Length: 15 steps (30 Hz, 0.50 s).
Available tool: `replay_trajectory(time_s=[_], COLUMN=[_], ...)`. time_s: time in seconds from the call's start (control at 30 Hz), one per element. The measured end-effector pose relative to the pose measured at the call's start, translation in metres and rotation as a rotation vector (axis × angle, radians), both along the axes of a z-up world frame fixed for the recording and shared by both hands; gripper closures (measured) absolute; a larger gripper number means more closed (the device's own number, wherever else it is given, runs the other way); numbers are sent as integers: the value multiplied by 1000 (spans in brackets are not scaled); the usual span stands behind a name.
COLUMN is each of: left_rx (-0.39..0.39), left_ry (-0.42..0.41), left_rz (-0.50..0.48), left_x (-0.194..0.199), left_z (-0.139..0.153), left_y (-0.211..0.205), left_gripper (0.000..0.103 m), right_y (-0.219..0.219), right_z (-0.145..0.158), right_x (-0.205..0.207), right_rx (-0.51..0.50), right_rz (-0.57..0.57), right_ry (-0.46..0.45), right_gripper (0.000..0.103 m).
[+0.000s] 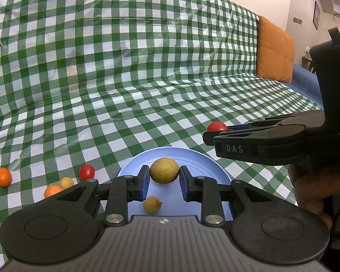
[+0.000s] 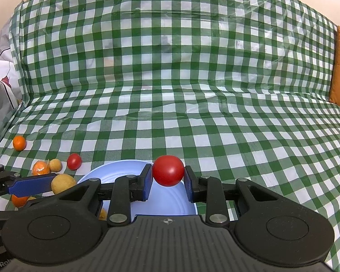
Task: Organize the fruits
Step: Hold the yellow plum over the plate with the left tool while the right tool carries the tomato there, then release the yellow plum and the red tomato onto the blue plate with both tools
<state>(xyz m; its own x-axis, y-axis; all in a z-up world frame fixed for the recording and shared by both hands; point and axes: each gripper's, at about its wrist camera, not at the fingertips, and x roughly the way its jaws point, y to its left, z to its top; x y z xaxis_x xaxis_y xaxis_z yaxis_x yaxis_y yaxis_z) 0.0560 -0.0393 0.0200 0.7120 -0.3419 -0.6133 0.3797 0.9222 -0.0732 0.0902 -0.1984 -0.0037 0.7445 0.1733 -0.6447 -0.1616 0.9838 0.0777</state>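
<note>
My left gripper [image 1: 164, 175] is shut on a round tan fruit [image 1: 164, 170], held above a light blue plate [image 1: 199, 161]. A smaller tan fruit [image 1: 152, 205] lies on the plate below it. My right gripper [image 2: 168, 176] is shut on a red tomato [image 2: 168, 170] over the plate's far rim [image 2: 115, 170]. In the left wrist view the right gripper [image 1: 208, 133] comes in from the right with the tomato [image 1: 217, 126] at its tip. In the right wrist view the left gripper's blue finger [image 2: 31, 185] shows at the left, against its tan fruit [image 2: 63, 183].
Loose fruit lies on the green checked cloth left of the plate: a red tomato [image 1: 86, 171], an orange [image 1: 3, 176], another orange [image 1: 53, 190] beside a tan fruit [image 1: 66, 182]. An orange cushion [image 1: 275, 49] stands at the far right. A hand [image 1: 310, 192] holds the right gripper.
</note>
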Motion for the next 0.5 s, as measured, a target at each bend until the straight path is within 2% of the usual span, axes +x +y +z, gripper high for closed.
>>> replay_trajectory(time_s=[0.5], left_rx=[9], left_ry=[8], left_rz=[-17], left_x=[-2], left_z=[-2], left_y=[-2], left_gripper=[72], right_y=[-3], right_z=[1], right_x=[2], right_rx=[-3], right_rz=[15], right_ry=[9], right_gripper=[72])
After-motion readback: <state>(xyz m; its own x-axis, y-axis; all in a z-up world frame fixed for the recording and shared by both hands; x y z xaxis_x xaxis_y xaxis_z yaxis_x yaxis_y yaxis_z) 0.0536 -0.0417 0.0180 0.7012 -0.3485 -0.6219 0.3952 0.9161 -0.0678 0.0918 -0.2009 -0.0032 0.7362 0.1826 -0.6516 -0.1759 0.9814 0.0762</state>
